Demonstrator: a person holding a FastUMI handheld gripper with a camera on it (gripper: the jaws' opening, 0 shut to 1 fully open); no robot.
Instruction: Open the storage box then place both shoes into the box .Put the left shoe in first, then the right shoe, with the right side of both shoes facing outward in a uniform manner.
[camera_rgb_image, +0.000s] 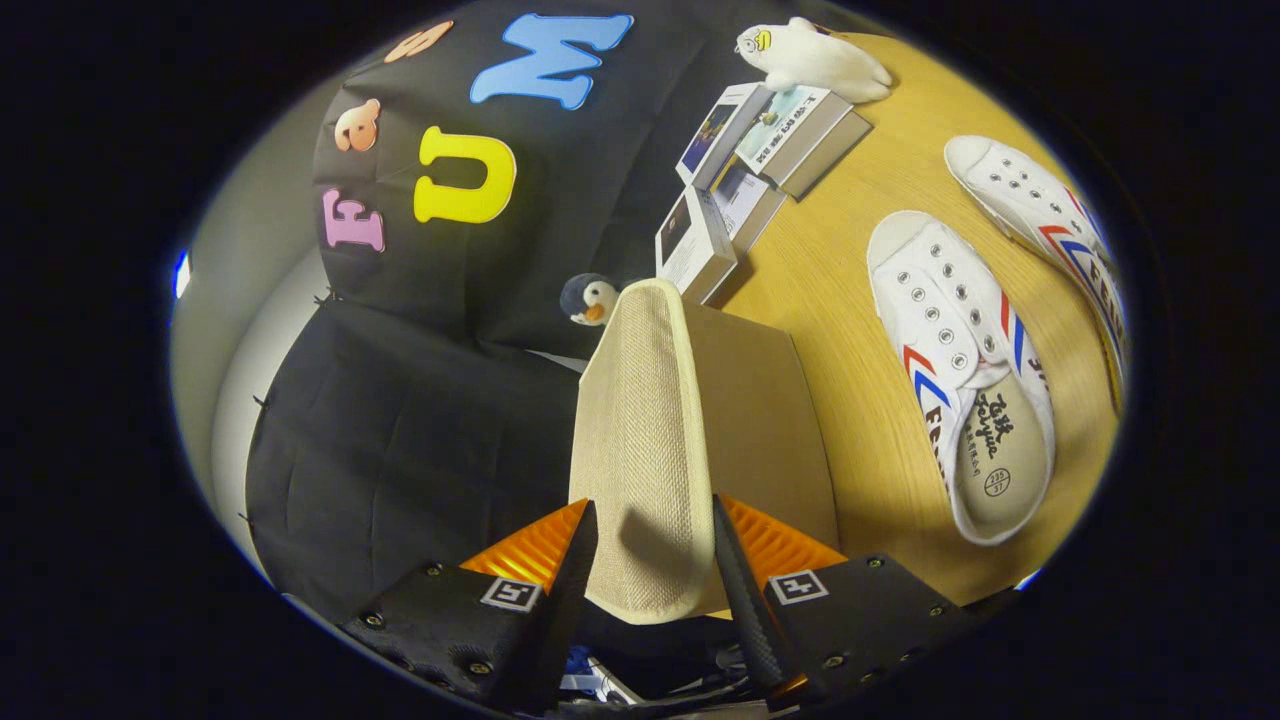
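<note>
My gripper (652, 545) is shut on the beige fabric lid (640, 440) of the storage box, both fingers pressing its edge. The lid is lifted and tilted, and its plain tan inner face (760, 420) shows beside the woven outer side. The view is rolled strongly. Two white canvas shoes with red and blue stripes lie on the wooden table (830, 300) beyond and beside the lid. The nearer shoe (960, 370) lies with its opening toward me. The farther shoe (1050, 220) lies past it, toe pointing away.
A stack of books (760, 170) lies on the table beyond the lid, with a white plush toy (815, 60) behind it. A small penguin plush (588, 298) peeks out by the lid's far end. Black cloth walls close the booth's side.
</note>
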